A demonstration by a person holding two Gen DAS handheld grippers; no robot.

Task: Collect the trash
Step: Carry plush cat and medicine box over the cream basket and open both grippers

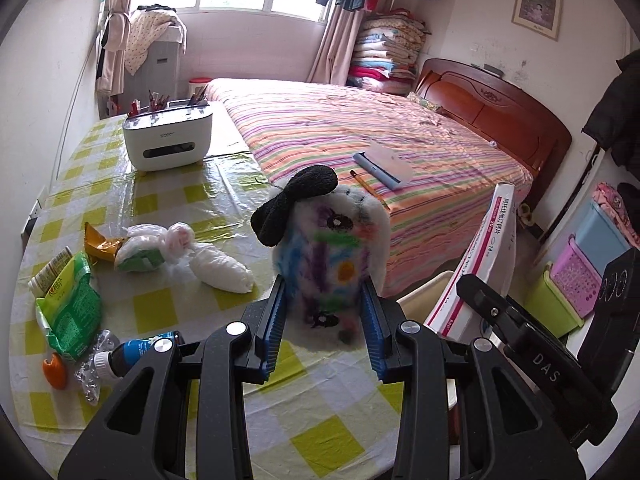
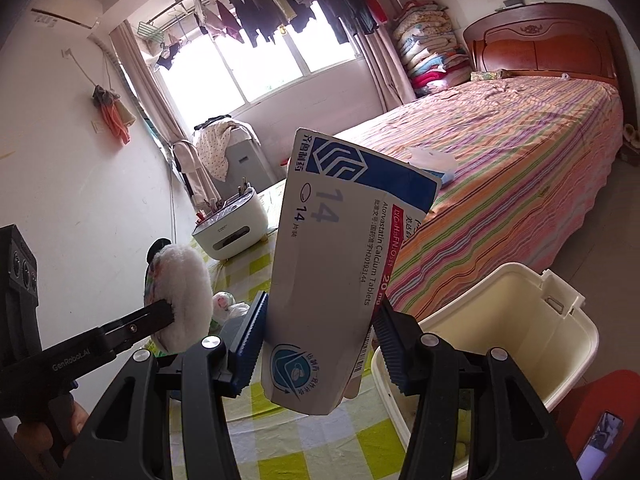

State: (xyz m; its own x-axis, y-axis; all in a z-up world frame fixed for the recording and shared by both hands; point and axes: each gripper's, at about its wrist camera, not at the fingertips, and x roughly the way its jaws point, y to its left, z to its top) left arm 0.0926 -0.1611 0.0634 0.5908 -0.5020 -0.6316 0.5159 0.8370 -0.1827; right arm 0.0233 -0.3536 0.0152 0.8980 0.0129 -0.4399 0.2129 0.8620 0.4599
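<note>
Our left gripper (image 1: 324, 320) clamped on a scribbled plush toy (image 1: 332, 248), wrappers (image 1: 68, 300) seen only there, our right gripper (image 2: 320, 340) gripping a tablet box (image 2: 332, 280), cream bin's (image 2: 532, 320) inside visible only here

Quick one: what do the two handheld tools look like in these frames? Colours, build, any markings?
Both match: black plastic linkage arms with cut-out windows and silver pivot screws, and blue ribbed pads on black finger backings. The left tool shows "GenRobot.AI" in white along its side in the right wrist view; the right tool reads "DAS" in the left wrist view. Each carries a black camera block. No cables or sleeves visible.
</note>
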